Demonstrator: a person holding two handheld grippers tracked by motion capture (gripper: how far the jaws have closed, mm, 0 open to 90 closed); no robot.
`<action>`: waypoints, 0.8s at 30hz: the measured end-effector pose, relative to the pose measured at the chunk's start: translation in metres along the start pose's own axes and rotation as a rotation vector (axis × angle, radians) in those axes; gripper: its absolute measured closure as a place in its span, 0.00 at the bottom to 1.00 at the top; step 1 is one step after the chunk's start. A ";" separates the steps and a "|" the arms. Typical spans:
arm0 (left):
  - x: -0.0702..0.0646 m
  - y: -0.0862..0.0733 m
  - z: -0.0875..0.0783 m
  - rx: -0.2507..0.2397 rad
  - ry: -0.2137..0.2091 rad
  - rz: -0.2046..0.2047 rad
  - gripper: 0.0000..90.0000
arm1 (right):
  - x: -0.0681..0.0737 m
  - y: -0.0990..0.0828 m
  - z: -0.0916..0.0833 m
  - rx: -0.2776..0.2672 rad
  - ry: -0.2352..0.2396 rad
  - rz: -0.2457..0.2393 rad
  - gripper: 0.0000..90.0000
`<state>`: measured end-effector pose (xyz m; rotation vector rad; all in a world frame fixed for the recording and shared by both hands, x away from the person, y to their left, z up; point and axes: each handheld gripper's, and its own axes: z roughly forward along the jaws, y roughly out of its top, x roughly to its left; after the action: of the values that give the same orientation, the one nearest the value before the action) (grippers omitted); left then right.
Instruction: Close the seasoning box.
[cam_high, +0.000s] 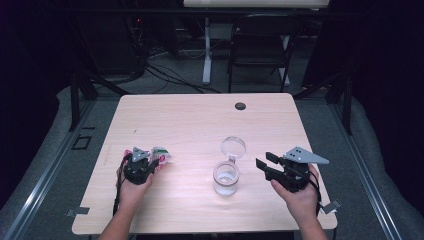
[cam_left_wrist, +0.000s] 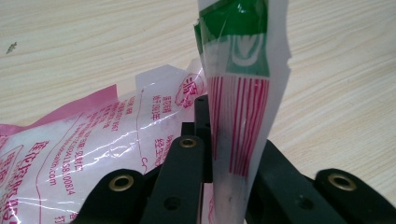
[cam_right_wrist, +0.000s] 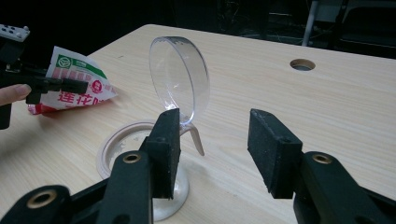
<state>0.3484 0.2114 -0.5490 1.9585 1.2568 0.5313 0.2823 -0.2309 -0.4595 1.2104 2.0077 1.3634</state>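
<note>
1. Left gripper view: the left gripper (cam_left_wrist: 219, 154) has its jaws pinched tight on the printed plastic packet (cam_left_wrist: 93, 154). The clamped part is an upper edge with red stripes and a green patch, standing upright between the jaws. The rest of the packet slumps to the left in that view and lies on the wooden table (cam_left_wrist: 70, 46).

2. High view, near edge: the left gripper (cam_high: 138, 165) sits on the table's left half, with the packet (cam_high: 161, 156) poking out just beyond it, toward the centre. The packet's long axis runs roughly across the table, pointing at the jar.

3. High view, middle: the clear glass jar (cam_high: 226, 179) stands upright between the two hands, with its hinged lid (cam_high: 233, 148) swung back and open on the far side. The mouth faces up, unobstructed.

4. Right gripper view: the right gripper (cam_right_wrist: 215, 149) has its jaws well apart and nothing between them. It points at the jar (cam_right_wrist: 140, 158), which is just beside its left jaw, not touching as far as I can tell.

5. Key relation, as a judgement: the jar lies to the right of the packet hand, well apart from it. The right gripper is the nearer one to the jar, so it looks placed to steady the jar while the left carries the packet over the mouth.

6. Far side: a round grommet hole (cam_high: 240, 106) in the tabletop, away from the work.
</note>
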 end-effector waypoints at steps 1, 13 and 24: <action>0.001 0.000 -0.001 -0.005 -0.003 -0.004 1.00 | 0.000 0.000 0.000 0.000 0.000 0.001 0.60; 0.015 0.005 -0.025 -0.058 -0.047 -0.076 1.00 | 0.000 0.000 0.000 0.000 0.001 0.003 0.60; 0.038 0.009 -0.062 -0.128 0.008 -0.121 1.00 | 0.000 -0.001 0.001 -0.004 -0.002 0.006 0.60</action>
<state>0.3285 0.2658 -0.5040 1.7640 1.3044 0.5452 0.2825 -0.2310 -0.4604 1.2168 2.0005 1.3675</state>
